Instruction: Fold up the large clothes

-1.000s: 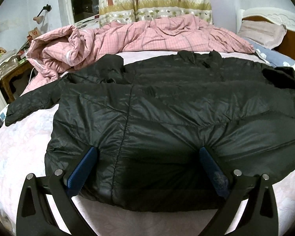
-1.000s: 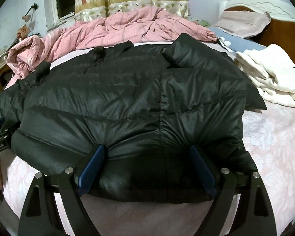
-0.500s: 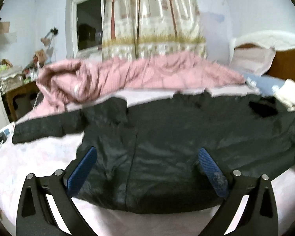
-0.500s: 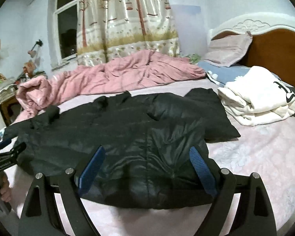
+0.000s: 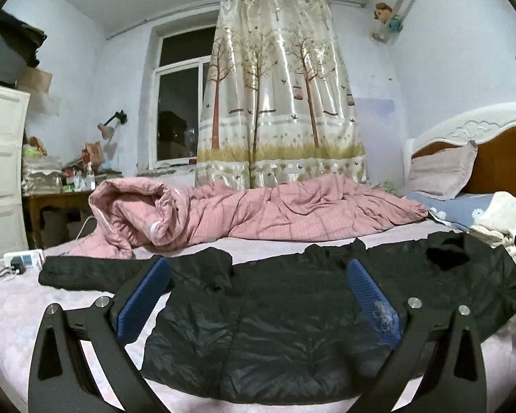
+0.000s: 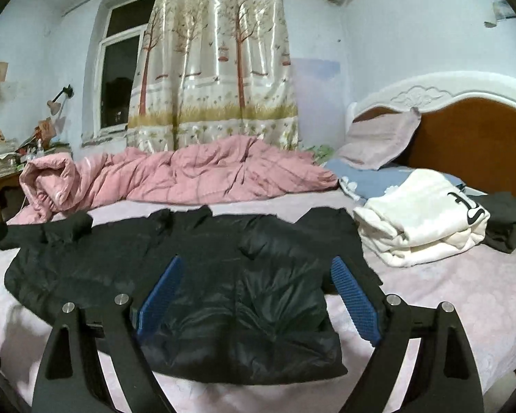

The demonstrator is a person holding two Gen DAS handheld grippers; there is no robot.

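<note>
Pink sheeting covers the bed [image 5: 13, 313] beneath us, in a bedroom with pale walls. Our left tool [image 5: 258, 296] stands with its blue pads [image 5: 144, 299] spread wide, gripping nothing; the black puffer jacket [image 5: 292, 337] lies flat on the bed below and beyond the gap between them. Our right tool [image 6: 258, 292] is likewise wide open and empty, its pads [image 6: 352, 299] held above the same jacket [image 6: 223, 296], near its right-hand hem. The jacket is spread across the near part of the bed, one sleeve [image 5: 75, 273] stretched out to the left, the other sleeve [image 6: 326, 227] folded in on the right. Just beside that folded sleeve lies a pile of white clothing [image 6: 419, 213], with a dark garment [image 6: 505, 220] touching it further right. Behind the jacket a crumpled pink quilt [image 5: 251, 210] runs across the bed. Pillows [image 6: 378, 141] lean on the wooden headboard [image 6: 471, 127]. A tree-print curtain [image 5: 275, 96] hangs beside the window [image 5: 179, 113].
</note>
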